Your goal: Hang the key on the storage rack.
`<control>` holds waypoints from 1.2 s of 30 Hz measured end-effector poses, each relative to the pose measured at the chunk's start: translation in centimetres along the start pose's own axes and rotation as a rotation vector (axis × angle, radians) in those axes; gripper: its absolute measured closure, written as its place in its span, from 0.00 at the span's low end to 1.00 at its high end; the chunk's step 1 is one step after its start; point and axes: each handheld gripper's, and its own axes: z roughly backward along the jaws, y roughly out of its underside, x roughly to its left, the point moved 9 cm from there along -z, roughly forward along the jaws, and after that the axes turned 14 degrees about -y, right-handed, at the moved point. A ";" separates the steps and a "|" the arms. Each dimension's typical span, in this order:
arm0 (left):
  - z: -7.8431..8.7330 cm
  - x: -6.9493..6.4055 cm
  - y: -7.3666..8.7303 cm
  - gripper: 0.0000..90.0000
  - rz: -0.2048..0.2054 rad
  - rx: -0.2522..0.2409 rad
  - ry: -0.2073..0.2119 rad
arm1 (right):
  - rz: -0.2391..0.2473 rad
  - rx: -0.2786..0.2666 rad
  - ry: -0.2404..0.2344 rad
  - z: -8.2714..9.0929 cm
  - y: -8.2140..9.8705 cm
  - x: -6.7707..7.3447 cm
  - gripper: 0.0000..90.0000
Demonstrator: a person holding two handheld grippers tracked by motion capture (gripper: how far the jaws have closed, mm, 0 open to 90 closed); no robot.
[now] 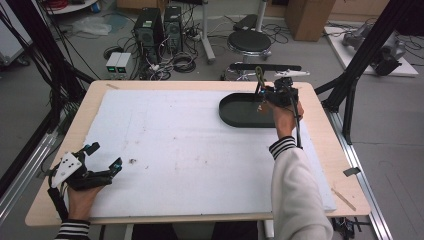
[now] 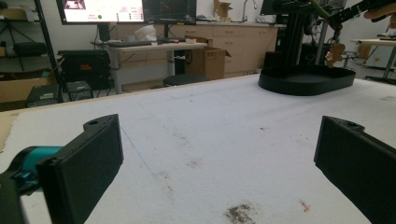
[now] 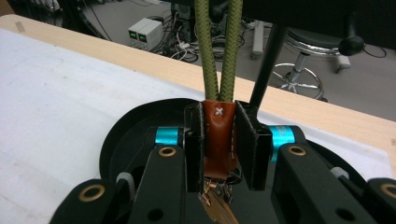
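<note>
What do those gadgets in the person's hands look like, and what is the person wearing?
Each hand-held gripper is black with teal accents and a trailing black cable. The left hand-held gripper carries a grey three-cornered plate; the right hand-held gripper has flat black jaws and brass-coloured rivets. The sleeves are white with black-and-white striped cuffs.

Even, diffuse room light falls on the white table cover, which reads bright but not blown out; shadows stay soft, pooling faintly under the black tray at 1 o'clock; the high view is low in resolution and bends straight lines near its edges; in the left gripper view the near jaws blur; the right gripper view holds the green cord sharp, its background softened.
</note>
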 end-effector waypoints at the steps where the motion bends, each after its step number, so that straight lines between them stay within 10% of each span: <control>1: 0.0 0.0 0.0 0.02 0.000 0.000 0.000 | -0.005 -0.003 -0.003 -0.1 0.0 0.0 0.82; 29: 0.0 0.0 0.0 0.02 0.002 -0.003 -0.002 | -0.039 -0.009 0.034 -2.7 0.8 -1.2 0.81; 30: 0.0 0.0 0.0 0.02 0.002 -0.003 -0.002 | -0.022 -0.006 0.037 -2.8 0.7 -1.3 0.74; 33: 0.0 0.0 0.0 0.02 0.001 -0.002 -0.001 | 0.022 -0.003 0.086 -3.3 0.4 -1.4 0.10; 36: 0.0 0.1 0.0 0.02 0.006 0.001 -0.002 | 0.043 0.001 0.093 -2.9 0.1 -0.8 0.00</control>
